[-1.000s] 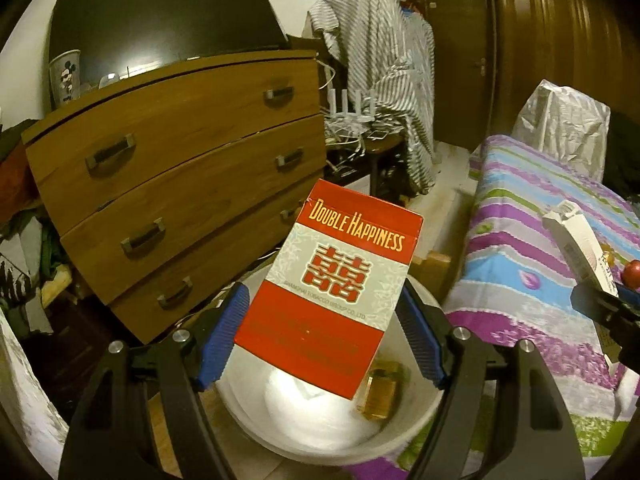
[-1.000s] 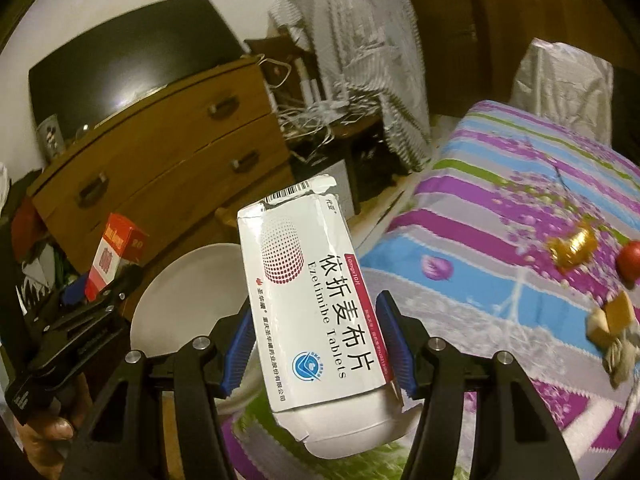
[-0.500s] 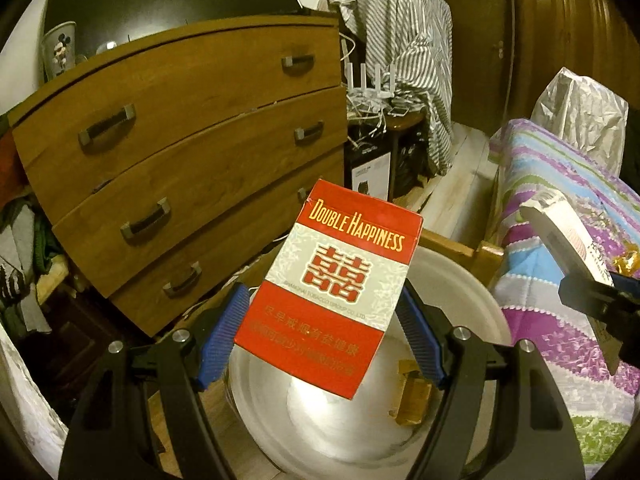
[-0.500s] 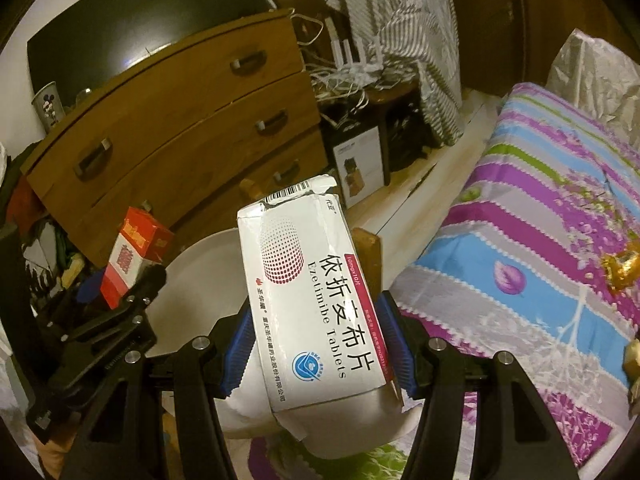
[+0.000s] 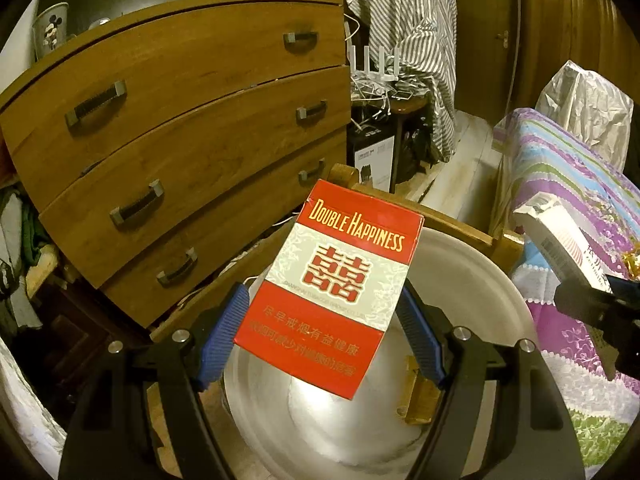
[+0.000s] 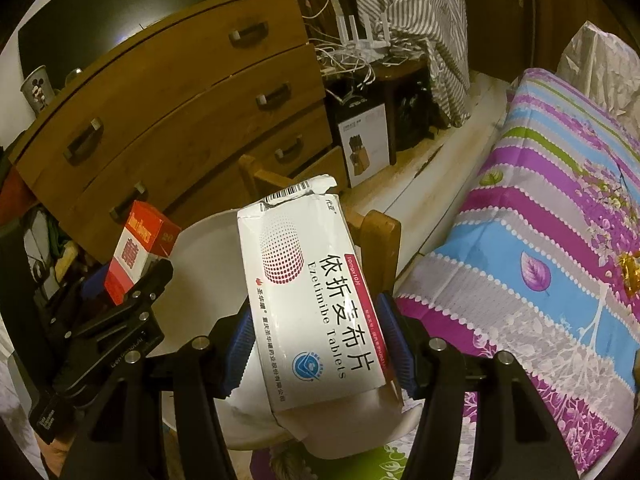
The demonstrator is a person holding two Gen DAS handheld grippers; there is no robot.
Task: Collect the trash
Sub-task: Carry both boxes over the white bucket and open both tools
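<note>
My left gripper (image 5: 326, 336) is shut on a red and white "Double Happiness" cigarette pack (image 5: 336, 280), held right above a white basin (image 5: 476, 280). A small gold wrapper (image 5: 418, 392) lies inside the basin. My right gripper (image 6: 316, 344) is shut on a white "Ezetimibe Tablets" medicine box (image 6: 312, 288), held over the basin's (image 6: 204, 256) right edge. The right wrist view shows the left gripper (image 6: 116, 300) with the cigarette pack (image 6: 138, 252) at left. The left wrist view shows the medicine box (image 5: 560, 240) at right.
A wooden chest of drawers (image 5: 180, 132) stands behind the basin. A bed with a striped purple cover (image 6: 540, 240) is at right, with gold wrappers (image 6: 630, 268) on it. A wooden stool frame (image 6: 376, 236) holds the basin. Cables and a router (image 6: 360, 36) lie behind.
Both grippers have moved forward and down over the basin, away from the bed. The basin looks larger and nearer. Both boxes stay gripped.
</note>
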